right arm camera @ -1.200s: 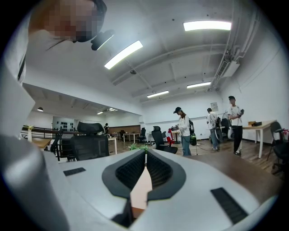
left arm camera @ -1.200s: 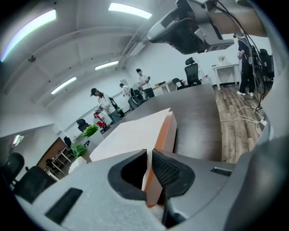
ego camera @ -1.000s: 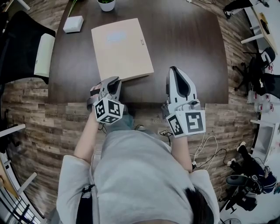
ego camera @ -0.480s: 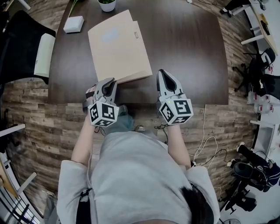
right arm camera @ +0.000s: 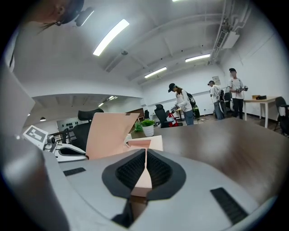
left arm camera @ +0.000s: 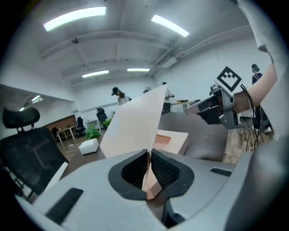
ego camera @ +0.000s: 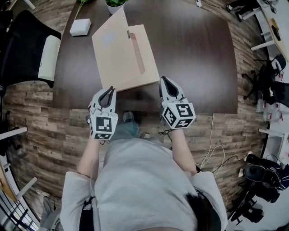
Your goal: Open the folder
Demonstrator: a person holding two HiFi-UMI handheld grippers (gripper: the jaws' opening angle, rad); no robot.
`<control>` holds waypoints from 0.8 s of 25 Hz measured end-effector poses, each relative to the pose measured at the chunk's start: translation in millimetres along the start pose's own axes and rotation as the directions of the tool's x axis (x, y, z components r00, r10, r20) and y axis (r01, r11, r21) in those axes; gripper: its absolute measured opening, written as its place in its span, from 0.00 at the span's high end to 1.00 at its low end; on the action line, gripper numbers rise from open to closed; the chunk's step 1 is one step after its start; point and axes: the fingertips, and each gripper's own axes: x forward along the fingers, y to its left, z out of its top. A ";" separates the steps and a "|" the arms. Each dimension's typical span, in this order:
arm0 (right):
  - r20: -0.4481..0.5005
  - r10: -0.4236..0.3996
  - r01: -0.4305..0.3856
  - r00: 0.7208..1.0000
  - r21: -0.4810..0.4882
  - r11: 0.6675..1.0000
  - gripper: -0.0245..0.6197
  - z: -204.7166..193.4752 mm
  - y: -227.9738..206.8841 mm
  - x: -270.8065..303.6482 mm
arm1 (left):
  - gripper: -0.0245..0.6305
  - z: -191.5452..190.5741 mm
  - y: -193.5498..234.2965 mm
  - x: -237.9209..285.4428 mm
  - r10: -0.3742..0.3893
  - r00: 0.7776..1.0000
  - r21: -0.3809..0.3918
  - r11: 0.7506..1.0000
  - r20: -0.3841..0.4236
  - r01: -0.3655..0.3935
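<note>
While the left hand-held gripper (ego camera: 108,90) is clenched on the near edge of the folder's front cover (ego camera: 113,45), that cover stands tilted up off the back half (ego camera: 144,61), so the opening step looks roughly halfway done. Far left is an office chair (ego camera: 27,45), clear of the work. A small white box (ego camera: 80,26) and a potted plant (ego camera: 115,4) sit on the tabletop (ego camera: 198,54) beyond the folder (ego camera: 124,67). The folder lies toward the left of the tabletop with its near edge at the person's side, just in front of both jaws. In the left gripper view the thin cover sheet runs up between the shut pads. The right hand-held gripper (ego camera: 165,82) is also clenched, gripping the back half's near right corner, apparently pinning it down. The hinge appears to be along the folder's left side, though I can't see it directly. Next move probably calls for swinging the cover further over to the left and laying it flat while the right side stays put. Risk: the box and plant are close to where the cover may land.
</note>
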 end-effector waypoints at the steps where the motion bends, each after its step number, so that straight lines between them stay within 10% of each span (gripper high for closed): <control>1: 0.007 0.005 -0.005 1.000 -0.003 1.000 0.94 3.0 1.6 0.0 | 0.92 -0.2 3.7 -3.8 0.011 1.000 -0.040 0.999 0.007 -0.011; 20: 0.083 0.088 -0.082 0.993 -0.076 0.994 0.94 45.3 37.8 -2.0 | 0.94 -40.3 66.9 -49.2 0.257 0.966 -0.493 0.840 -0.007 -0.227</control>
